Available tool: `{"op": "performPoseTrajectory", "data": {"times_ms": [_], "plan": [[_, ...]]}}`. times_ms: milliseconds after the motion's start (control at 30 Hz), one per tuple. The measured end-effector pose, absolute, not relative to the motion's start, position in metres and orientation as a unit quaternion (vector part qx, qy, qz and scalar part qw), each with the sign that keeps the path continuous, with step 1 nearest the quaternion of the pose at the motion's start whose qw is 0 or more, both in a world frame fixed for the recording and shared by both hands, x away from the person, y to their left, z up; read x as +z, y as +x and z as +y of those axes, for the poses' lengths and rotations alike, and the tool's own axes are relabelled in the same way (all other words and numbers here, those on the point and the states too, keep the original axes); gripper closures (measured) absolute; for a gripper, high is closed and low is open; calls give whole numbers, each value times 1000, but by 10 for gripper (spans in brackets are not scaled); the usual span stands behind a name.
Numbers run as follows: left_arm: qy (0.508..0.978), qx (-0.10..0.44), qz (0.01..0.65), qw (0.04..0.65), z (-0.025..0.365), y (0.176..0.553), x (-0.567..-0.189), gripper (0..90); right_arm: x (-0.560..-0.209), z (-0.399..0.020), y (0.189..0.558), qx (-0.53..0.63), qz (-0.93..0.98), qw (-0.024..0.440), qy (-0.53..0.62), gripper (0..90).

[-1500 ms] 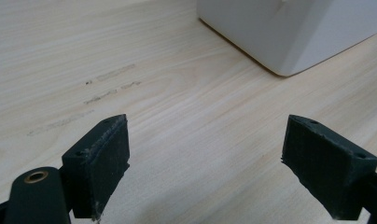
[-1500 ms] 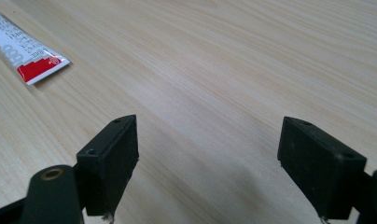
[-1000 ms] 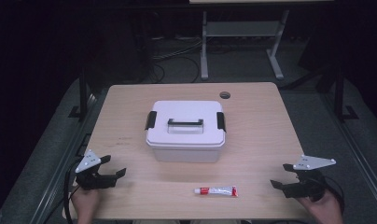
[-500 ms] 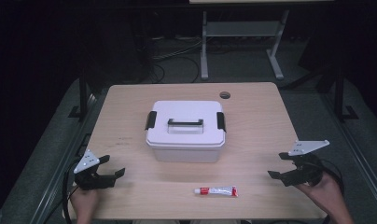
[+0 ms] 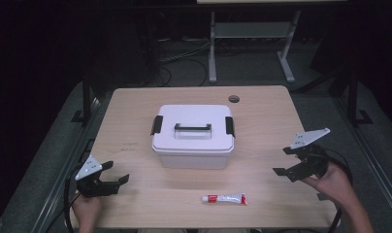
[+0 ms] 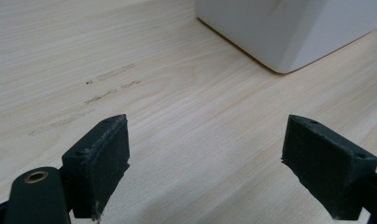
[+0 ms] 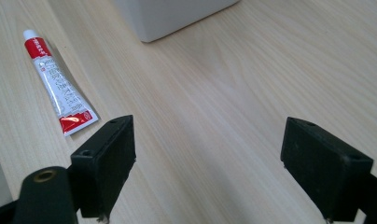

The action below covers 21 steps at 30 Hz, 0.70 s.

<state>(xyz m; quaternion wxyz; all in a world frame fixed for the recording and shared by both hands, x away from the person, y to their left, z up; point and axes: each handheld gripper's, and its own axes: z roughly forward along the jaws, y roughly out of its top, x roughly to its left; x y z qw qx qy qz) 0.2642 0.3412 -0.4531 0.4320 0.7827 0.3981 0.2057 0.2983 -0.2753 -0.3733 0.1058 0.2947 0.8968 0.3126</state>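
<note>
We hold the left gripper (image 5: 114,174) at the table's (image 5: 271,121) near left corner, jaws wide apart and empty. The right gripper (image 5: 286,162) hovers at the right edge, jaws equally spread, gripping nothing. The red-and-white tube (image 5: 224,198) lies flat near the front edge, before the closed white storage box (image 5: 193,137).

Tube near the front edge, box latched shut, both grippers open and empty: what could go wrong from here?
1. The tube lies flat and thin near the table's front edge; a pinch by the right gripper may slip or nudge it off.
2. The white box has black latches down on both ends; lifting its handle first would likely raise the whole box.
3. The left gripper could push the box while reaching.
</note>
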Motion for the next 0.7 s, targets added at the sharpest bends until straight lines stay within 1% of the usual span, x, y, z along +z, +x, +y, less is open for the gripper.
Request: {"op": "performPoseTrajectory", "data": {"times_ms": [700], "plan": [[783,202,397,434,342,267,-453,143,-349,-248,324,276,925,89,244,158]]}}
